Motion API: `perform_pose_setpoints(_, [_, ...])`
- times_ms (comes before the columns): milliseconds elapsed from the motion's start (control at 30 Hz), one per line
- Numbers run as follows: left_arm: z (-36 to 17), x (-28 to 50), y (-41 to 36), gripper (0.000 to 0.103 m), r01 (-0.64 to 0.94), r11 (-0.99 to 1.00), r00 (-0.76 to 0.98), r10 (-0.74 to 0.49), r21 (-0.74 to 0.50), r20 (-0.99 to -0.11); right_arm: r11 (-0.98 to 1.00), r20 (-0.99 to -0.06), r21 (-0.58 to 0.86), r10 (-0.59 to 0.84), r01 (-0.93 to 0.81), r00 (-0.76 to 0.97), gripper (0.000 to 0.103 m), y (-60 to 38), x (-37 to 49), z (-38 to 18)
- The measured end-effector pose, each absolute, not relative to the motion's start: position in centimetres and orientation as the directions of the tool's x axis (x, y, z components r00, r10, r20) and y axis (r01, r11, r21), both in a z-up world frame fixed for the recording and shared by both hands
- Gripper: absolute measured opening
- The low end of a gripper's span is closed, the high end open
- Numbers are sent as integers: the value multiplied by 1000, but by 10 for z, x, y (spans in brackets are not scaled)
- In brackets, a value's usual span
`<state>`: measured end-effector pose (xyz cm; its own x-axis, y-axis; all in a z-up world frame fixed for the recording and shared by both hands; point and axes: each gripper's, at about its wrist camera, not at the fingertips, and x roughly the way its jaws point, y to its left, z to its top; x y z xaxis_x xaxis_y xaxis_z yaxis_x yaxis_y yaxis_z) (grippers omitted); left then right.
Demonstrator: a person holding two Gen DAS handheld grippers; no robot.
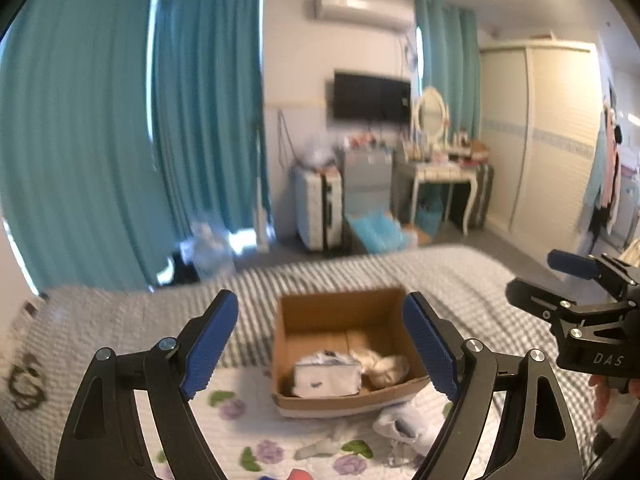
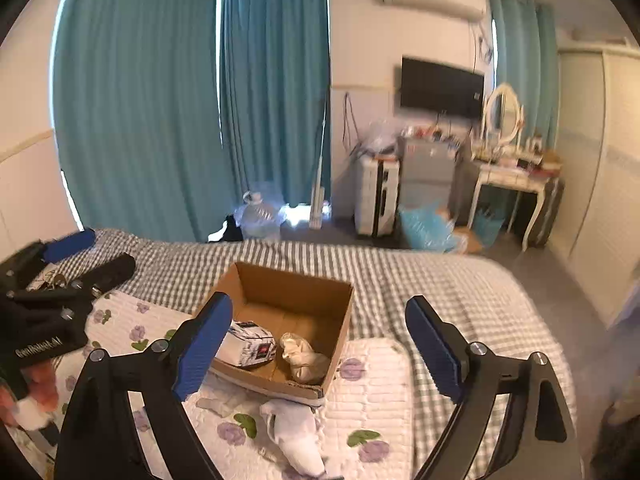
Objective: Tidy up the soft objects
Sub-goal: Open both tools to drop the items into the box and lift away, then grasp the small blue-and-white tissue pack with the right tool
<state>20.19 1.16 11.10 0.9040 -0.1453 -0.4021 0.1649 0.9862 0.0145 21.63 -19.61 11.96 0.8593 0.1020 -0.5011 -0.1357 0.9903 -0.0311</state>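
An open cardboard box stands on the bed. Inside lie a white folded packet and a beige crumpled soft item. A white soft toy lies on the floral quilt just in front of the box. A small white scrap lies beside it. My left gripper is open and empty, raised above the box. My right gripper is open and empty, also above the box; it shows at the right edge of the left wrist view.
The bed has a grey checked cover and a white floral quilt. Beyond the bed are teal curtains, a suitcase, a dressing table and a wardrobe. A dark keyring lies at the far left.
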Motion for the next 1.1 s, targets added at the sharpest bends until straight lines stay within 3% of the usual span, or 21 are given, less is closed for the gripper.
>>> perform_pose_setpoints(300, [165,105,41,89,144,988,951,-121,62,-285,975,-407,-91,150,-203,901,97,-151,105,179])
perform_pose_setpoints(467, [143,87,62,89,135,986,936,-94,100,-338,971,-418,-95,161,-219,894,97,-127,74,165])
perform_pose_setpoints(667, [82,91,96,89,111,990,899,-63,87,-434,966,-477,-100,164,-239,864,97,-96,77,110])
perform_pose_setpoints(967, [-50,146,140,89,-31,999,813,32,12,-581,963,-652,-33,181,-266,736,97,-52,150,-20])
perform_pose_setpoints(1100, [-98,164,139,89,-55,996,795,82,64,-601,960,-727,-22,176,-278,664,97,-40,180,-81])
